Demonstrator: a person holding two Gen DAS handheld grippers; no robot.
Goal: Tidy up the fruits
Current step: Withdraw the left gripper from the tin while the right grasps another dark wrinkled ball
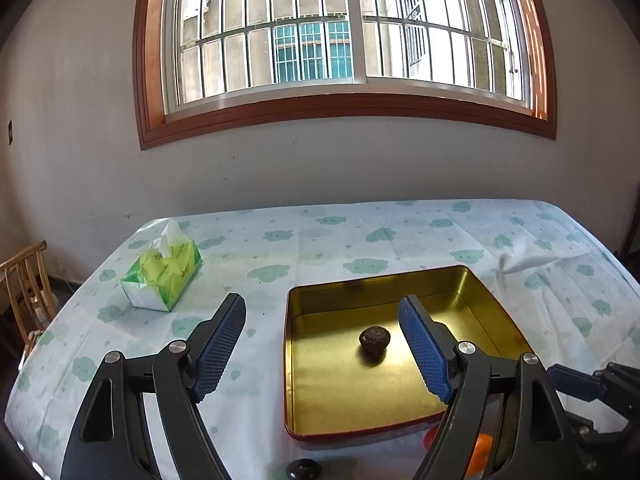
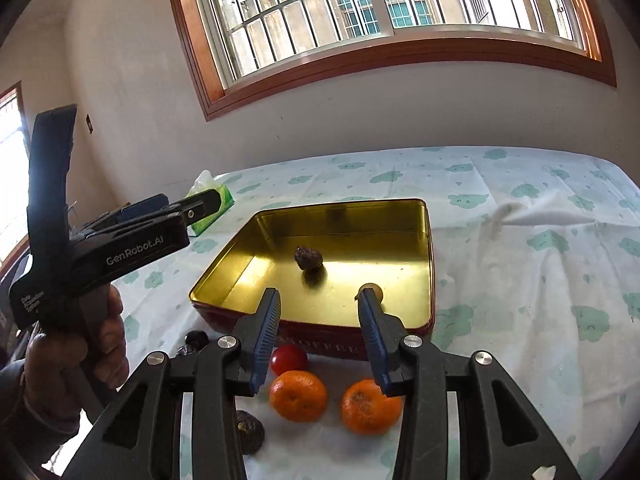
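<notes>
- Gold tin (image 2: 416,216) sits open on the cloud-print tablecloth (image 2: 540,280), red outer wall facing the person. It reads as the collection bin for the fruit.
- One dark wrinkled fruit (image 2: 308,258) lies alone near the middle of the tin floor, touching no wall. A second small brownish item (image 2: 372,289) lies in the tin just behind the right finger tip; too hidden to name.
- Left gripper (image 1: 322,344): jaws spread wide, nothing between the pads. The dark fruit shows in the gap but sits well beyond the tips, so it's released, not gripped.
- Right gripper (image 2: 318,334): jaws parted, empty. It points over the near wall of the tin, with the loose fruit below and beside its fingers.
- Still outside the tin, on the cloth just in front of its near wall: two mandarins (image 2: 298,396) (image 2: 370,406) side by side, a small red fruit (image 2: 289,359) close against the tin wall, a dark wrinkled one (image 2: 250,430) under the right gripper's left finger, more dark bits (image 2: 195,338) further left.
- Pile sits near the tin, so each transfer is short, I'd guess.
- Judgement: task is early; most fruit not yet binned.
- Tissue pack (image 1: 162,276) stands well apart on the left, out of the work path.
</notes>
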